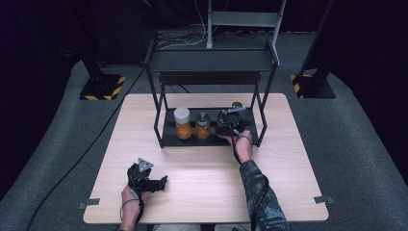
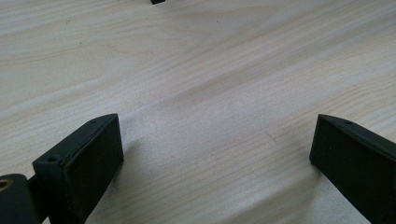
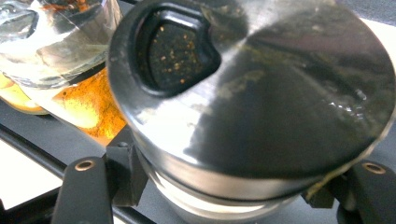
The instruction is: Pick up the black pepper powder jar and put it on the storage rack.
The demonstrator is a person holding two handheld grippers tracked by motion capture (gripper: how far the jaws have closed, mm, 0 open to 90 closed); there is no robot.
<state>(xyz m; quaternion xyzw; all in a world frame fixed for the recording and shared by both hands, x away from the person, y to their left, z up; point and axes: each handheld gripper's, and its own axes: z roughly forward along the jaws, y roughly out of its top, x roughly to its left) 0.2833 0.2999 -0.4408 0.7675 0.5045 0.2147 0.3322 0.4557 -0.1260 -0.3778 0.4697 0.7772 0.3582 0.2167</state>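
A black two-shelf rack (image 1: 211, 60) stands at the back of the wooden table (image 1: 202, 192). On its lower shelf (image 1: 168, 134) are a white-lidded jar of orange powder (image 1: 182, 123) and a smaller metal-lidded jar (image 1: 203, 125). My right gripper (image 1: 225, 124) reaches into that shelf at the right. In the right gripper view its jaws hug the body of a spice jar with a shiny metal shaker lid (image 3: 261, 93), and the right gripper (image 3: 219, 191) is shut on it. My left gripper (image 1: 161, 182) rests low at the table's front left, and the left gripper (image 2: 215, 154) is open over bare wood.
A glass jar with orange powder (image 3: 79, 102) stands close beside the held jar. The rack's upright posts (image 1: 262, 120) and upper shelf bound the space around my right hand. Stand bases with yellow-black tape (image 1: 102, 86) sit on the grey floor beyond the table.
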